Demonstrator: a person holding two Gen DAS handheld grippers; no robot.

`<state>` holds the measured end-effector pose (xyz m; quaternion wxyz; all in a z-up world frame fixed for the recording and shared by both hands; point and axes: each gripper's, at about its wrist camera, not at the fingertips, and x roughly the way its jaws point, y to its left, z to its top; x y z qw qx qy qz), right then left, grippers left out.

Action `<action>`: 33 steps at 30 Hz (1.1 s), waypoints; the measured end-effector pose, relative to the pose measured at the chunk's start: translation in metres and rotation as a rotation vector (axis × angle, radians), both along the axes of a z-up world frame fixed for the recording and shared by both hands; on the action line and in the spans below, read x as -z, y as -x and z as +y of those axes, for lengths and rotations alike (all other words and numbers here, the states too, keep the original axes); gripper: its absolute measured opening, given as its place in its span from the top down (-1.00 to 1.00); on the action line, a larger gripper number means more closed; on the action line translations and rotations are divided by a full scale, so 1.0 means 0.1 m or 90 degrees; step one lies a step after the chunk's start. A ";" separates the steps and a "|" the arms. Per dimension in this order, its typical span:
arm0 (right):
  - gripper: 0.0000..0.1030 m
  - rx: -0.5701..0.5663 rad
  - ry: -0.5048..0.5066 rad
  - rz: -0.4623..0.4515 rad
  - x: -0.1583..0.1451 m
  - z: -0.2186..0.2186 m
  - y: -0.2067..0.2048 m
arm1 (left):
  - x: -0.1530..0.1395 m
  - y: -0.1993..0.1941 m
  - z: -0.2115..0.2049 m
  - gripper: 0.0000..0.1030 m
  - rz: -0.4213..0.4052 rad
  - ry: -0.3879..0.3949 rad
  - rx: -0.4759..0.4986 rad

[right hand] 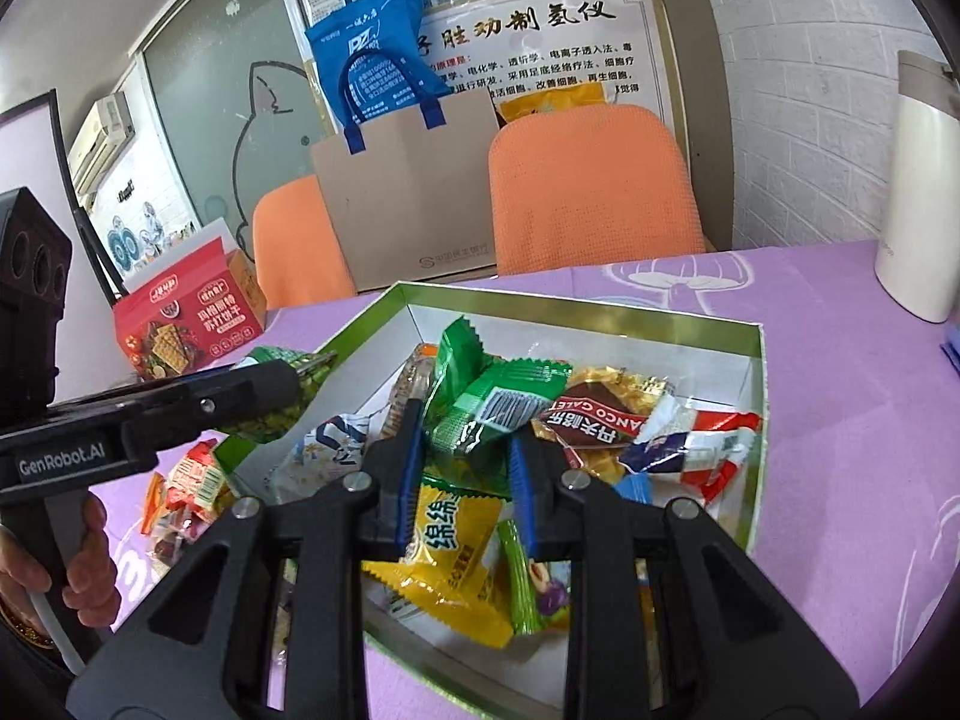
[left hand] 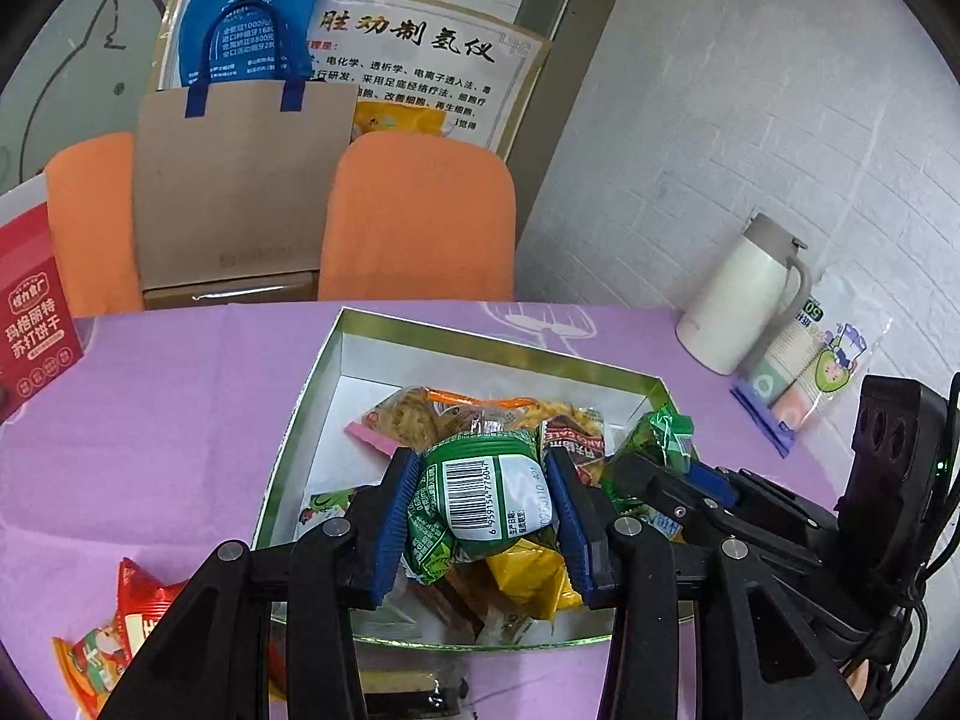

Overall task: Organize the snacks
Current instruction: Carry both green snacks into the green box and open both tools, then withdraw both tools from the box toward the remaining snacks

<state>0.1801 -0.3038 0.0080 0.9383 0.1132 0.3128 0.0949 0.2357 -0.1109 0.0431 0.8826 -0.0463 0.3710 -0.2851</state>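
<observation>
In the left wrist view, the left gripper (left hand: 486, 492) had its jaws clenched on a green snack packet (left hand: 480, 498) above the open box (left hand: 498, 342) on the purple bench (left hand: 180, 396). In the right wrist view, the right gripper (right hand: 465, 456) gripped a crinkled green wrapper (right hand: 480, 402) over the box, at six o'clock from the orange chair (right hand: 594, 180).

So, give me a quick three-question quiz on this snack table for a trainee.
1. True or false: the left hand-held gripper clamps a green barcoded packet while the right hand-held gripper is empty.
2. The white jug stands: A) inside a carton, B) on the purple tablecloth near the wall, C) on a seat.
3. What colour are the chairs behind the table?

Key:
1. False: the right one grips a green packet too.
2. B.
3. Orange.
</observation>
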 end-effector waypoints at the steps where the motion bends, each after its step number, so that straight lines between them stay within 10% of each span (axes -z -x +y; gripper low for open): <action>1: 0.45 -0.003 0.004 0.004 0.04 0.01 -0.02 | 0.04 -0.03 -0.01 0.15 0.005 -0.002 0.000; 6: 0.44 -0.010 0.023 0.022 0.16 0.02 -0.07 | 0.20 -0.12 -0.02 0.13 0.020 -0.015 -0.007; 10: -0.38 0.005 0.043 0.002 0.14 0.01 0.00 | 0.27 -0.12 -0.01 -0.03 0.015 -0.013 -0.012; 17: -0.85 0.017 0.053 -0.025 0.08 -0.04 0.14 | 0.14 -0.01 0.12 -0.88 -0.038 0.011 -0.057; 33: -0.98 0.006 0.049 -0.051 -0.14 0.09 0.68 | -0.06 0.51 0.25 -1.00 -0.094 -0.059 -0.131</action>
